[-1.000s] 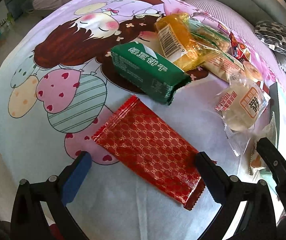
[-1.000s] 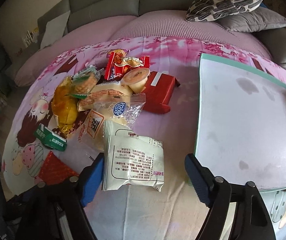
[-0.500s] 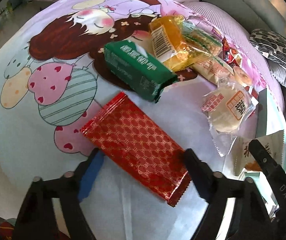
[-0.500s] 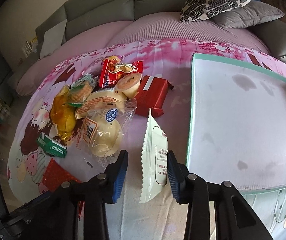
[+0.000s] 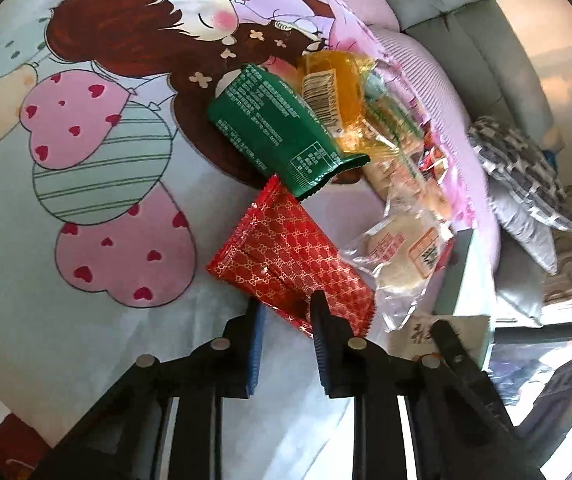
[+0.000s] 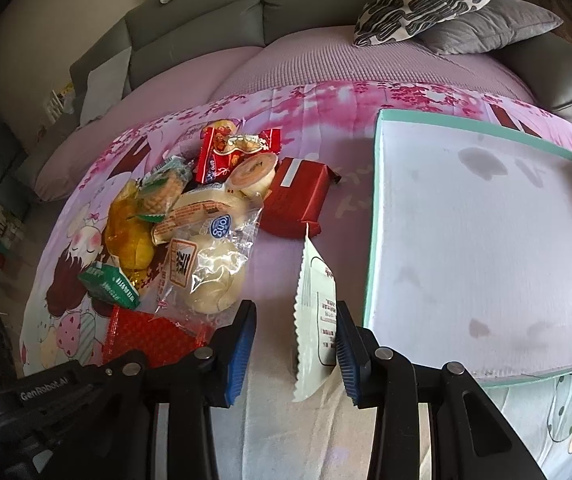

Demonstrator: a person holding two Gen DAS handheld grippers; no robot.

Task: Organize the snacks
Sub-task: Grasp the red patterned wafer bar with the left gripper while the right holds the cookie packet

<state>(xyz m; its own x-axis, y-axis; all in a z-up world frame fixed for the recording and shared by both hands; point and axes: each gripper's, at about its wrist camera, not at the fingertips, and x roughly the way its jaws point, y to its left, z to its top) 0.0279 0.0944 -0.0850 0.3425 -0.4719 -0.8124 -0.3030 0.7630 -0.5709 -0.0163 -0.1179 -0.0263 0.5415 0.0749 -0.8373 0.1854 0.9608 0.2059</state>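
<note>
My left gripper [image 5: 284, 314] is shut on the near end of a red patterned snack packet [image 5: 286, 256], which also shows in the right wrist view [image 6: 146, 334]. A green biscuit pack [image 5: 278, 128] and a yellow bag [image 5: 334, 92] lie behind it. My right gripper [image 6: 292, 338] holds a white snack bag [image 6: 314, 312] standing on its edge between the fingers; the bag rests against the right pad [image 6: 346, 354], with a gap to the left pad. An empty white tray with a teal rim [image 6: 372, 240] lies right of it.
A pile of snacks lies left of the tray: a clear-wrapped bun [image 6: 210, 276], a red box [image 6: 298, 196], a cup cake [image 6: 254, 174], a red wrapper [image 6: 230, 152]. Sofa cushions [image 6: 426, 4] lie behind on the printed cloth [image 5: 66, 200].
My left gripper closed on the red packet and swung it toward the green pack. My right fingers widened slightly around the upright white bag, which stays on edge.
</note>
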